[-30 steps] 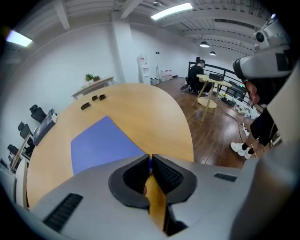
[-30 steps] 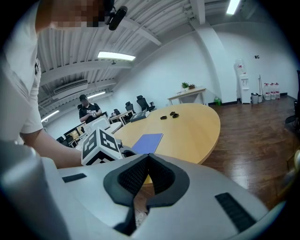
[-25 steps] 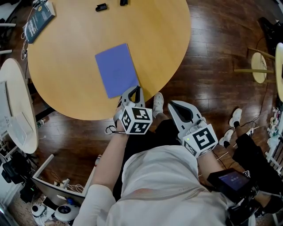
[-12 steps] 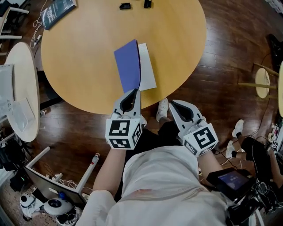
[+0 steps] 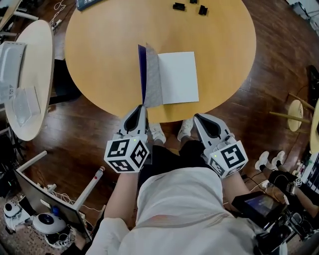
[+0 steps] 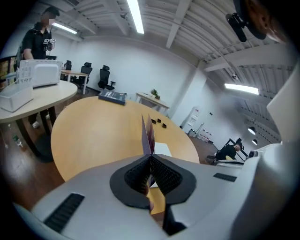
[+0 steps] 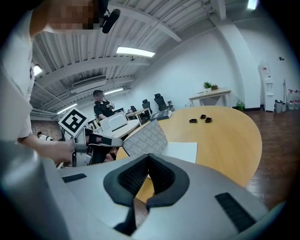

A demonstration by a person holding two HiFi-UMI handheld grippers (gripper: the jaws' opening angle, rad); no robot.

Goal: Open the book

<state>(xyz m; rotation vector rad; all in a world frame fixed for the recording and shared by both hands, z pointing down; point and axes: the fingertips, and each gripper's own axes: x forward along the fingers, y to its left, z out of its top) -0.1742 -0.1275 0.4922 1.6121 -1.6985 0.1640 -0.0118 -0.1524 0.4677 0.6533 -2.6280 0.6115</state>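
Note:
The book (image 5: 177,77) lies near the front edge of the round wooden table (image 5: 99,55), its white first page bare. Its purple cover (image 5: 149,79) stands nearly upright on the spine, grey patterned inside facing right. My left gripper (image 5: 142,106) is shut on the cover's near lower corner; in the left gripper view the cover (image 6: 148,136) rises edge-on from between the jaws (image 6: 151,161). My right gripper (image 5: 197,117) is shut on nothing, just off the table's front edge right of the book. The right gripper view shows the raised cover (image 7: 145,139) and page (image 7: 180,152) beyond its jaws (image 7: 148,159).
Small black objects (image 5: 189,7) sit at the table's far side, and a dark book (image 5: 92,2) at its far left edge. A second round white table (image 5: 35,84) with a white device (image 5: 10,55) stands to the left. A stool (image 5: 294,112) is at the right.
The cover lay flat a second ago; my left gripper has swung it up to near vertical, baring the white page. The right gripper has stayed by the table edge.

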